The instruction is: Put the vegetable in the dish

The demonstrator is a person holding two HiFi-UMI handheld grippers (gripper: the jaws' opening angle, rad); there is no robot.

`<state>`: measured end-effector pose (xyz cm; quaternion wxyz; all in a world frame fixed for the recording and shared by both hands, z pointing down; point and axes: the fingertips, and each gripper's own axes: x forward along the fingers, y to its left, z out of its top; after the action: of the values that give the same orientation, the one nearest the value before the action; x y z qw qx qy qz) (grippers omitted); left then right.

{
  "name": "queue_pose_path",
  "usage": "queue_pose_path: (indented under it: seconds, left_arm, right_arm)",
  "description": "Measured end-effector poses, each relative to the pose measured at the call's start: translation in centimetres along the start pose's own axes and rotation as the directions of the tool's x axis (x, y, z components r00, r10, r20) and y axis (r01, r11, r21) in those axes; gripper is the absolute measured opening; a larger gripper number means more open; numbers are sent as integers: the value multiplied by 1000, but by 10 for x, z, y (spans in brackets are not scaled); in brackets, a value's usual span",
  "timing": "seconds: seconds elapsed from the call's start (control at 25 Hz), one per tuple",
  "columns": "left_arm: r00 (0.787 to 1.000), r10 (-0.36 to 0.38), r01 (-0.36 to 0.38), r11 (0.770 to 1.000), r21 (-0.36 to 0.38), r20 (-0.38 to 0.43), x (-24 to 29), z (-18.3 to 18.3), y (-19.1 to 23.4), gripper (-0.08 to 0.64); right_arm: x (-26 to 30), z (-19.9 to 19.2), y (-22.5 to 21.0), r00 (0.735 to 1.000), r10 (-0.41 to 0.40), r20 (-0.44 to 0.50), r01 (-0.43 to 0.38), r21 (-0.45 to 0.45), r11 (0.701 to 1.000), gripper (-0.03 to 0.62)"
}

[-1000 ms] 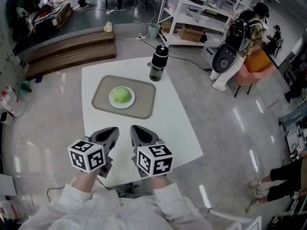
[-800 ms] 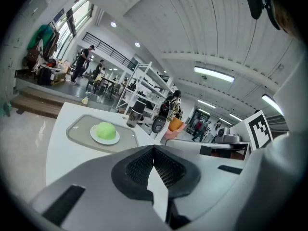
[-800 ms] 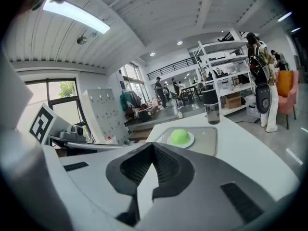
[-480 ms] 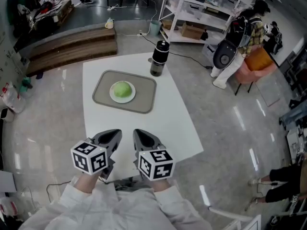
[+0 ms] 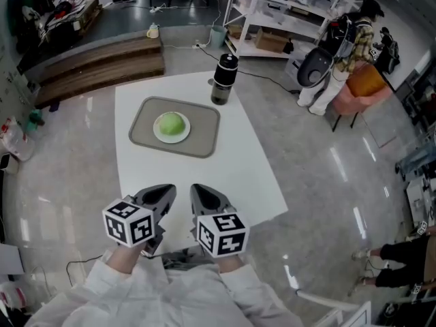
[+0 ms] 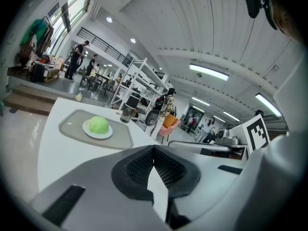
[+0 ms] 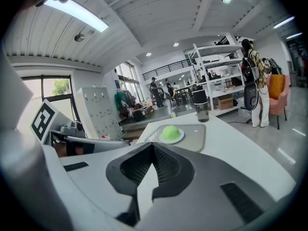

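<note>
A round green vegetable [image 5: 170,122] rests on a small white dish [image 5: 158,133], which sits on a grey tray [image 5: 204,135] at the far half of the white table [image 5: 238,176]. The same vegetable [image 6: 98,124] shows in the left gripper view, and the vegetable [image 7: 170,132] in the right gripper view. My left gripper [image 5: 167,191] and right gripper [image 5: 196,191] hover side by side over the table's near edge, well short of the tray. Both are shut with nothing between their jaws.
A dark bottle [image 5: 223,79] stands upright just beyond the tray's far right corner. White shelving [image 5: 286,12] and a person [image 5: 351,46] with a pink chair stand at the back right. Wooden steps [image 5: 95,63] lie at the back left.
The table and tray have drifted slightly up and left in the head view. Both grippers keep their place near the front edge, still shut.
</note>
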<state>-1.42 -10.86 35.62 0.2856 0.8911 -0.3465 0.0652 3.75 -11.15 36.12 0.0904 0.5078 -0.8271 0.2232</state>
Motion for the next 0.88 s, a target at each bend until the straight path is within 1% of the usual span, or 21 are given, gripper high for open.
queue_pose_path:
  seconds: [0.12, 0.36, 0.56, 0.68, 0.88]
  left_arm:
    - [1000, -13, 13, 1000, -1, -13, -1, -3, -3, 8]
    - [999, -25, 25, 1000, 14, -27, 4, -3, -9, 8]
    - [999, -22, 22, 1000, 4, -26, 2, -1, -10, 8]
    - [1000, -16, 16, 1000, -5, -19, 1, -1, -7, 8]
    - [1000, -24, 24, 1000, -1, -20, 7, -6, -9, 8]
  right_arm:
    - [-1, 2, 3, 1000, 4, 5, -4, 10, 1000, 12]
    - [-1, 1, 1, 999, 29, -20, -29, 12, 1000, 12]
    - [-2, 2, 2, 999, 32, -22, -32, 14, 999, 12]
    - [-2, 1, 3, 999, 49, -9, -49, 15, 999, 12]
    - [-2, -5, -3, 999, 51, -15, -50, 21, 999, 12]
